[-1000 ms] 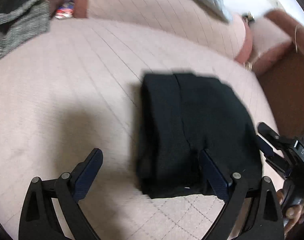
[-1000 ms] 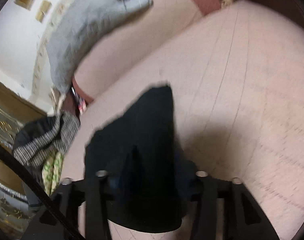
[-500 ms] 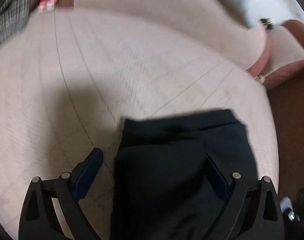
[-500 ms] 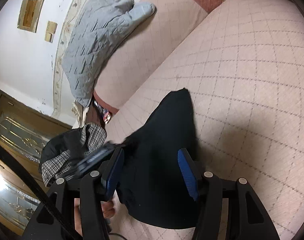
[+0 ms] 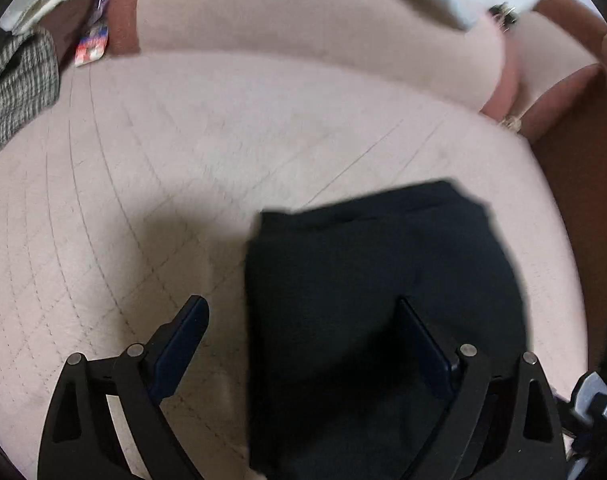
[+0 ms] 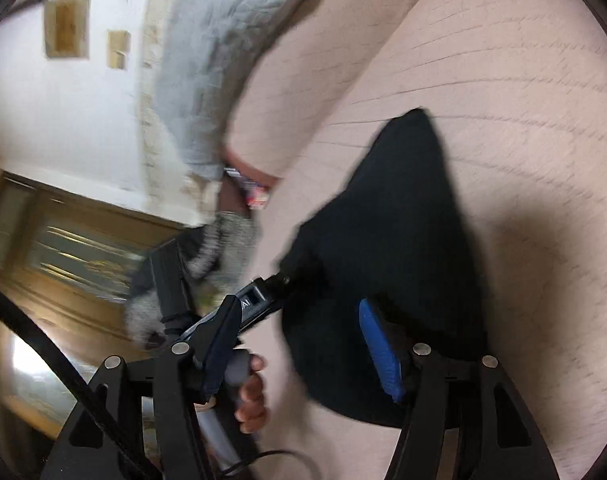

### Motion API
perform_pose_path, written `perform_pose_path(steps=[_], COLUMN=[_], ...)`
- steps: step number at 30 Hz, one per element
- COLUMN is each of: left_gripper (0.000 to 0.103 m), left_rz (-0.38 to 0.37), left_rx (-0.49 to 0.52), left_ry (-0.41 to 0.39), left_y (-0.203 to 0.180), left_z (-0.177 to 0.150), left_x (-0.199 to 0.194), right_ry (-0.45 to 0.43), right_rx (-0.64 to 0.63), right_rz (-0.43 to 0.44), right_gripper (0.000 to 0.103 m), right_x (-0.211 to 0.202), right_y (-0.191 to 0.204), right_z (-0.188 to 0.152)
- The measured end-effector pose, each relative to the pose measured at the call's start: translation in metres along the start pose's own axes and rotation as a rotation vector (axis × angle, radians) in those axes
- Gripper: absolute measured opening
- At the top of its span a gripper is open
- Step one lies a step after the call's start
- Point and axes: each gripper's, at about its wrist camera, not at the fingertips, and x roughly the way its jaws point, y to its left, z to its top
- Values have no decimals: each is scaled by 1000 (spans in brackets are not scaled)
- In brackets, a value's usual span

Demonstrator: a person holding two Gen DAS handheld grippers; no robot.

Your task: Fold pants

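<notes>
Black pants (image 5: 383, 288) lie folded into a compact block on the pink quilted sofa seat (image 5: 183, 160). My left gripper (image 5: 303, 320) is open wide above them. One of its fingers hovers over the cloth and the other over bare seat, with the pants' left edge between them. In the right wrist view the same pants (image 6: 403, 220) lie ahead, and my right gripper (image 6: 299, 344) straddles their near corner. Its jaws are opening, and neither pad presses the cloth. The left gripper (image 6: 271, 288) reaches the pants' side there, held by a hand (image 6: 251, 392).
A grey quilted cloth (image 6: 223, 60) hangs over the sofa back (image 5: 303, 20). A checked garment (image 5: 15, 92) lies at the seat's left end beside a small colourful packet (image 5: 91, 46). Brown floor (image 5: 575, 200) lies past the seat's right edge. A wooden door (image 6: 63, 240) stands behind.
The left gripper has moved over the pants, which now fill the lower part of its view. The right view has tilted, its fingers stand wider, and the left gripper has come into it.
</notes>
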Motion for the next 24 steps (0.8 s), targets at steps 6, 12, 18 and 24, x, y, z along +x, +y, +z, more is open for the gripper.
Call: perform_pose_path(steps=[6,12,18,24], left_gripper=[94,94,91,91], left_rz=[-69,-34,-42,-115], left_rx=[-40,36,15,-35], left_ry=[-33,-149,-36,-158], left_y=[8,-1,2,-2], left_z=[-3,-51,-63,-14], left_x=[-25,-65,-38,-64], right_ry=[-31,-26,-43,-102], right_rx=[-52,-44,-9,48], right_rz=[-81,-144,-131,-80], right_gripper=[67,71,72,75], right_x=[-6,-3,-7,-27], right_y=[9,4,-2,-11], right_z=[-2,-2,0,6])
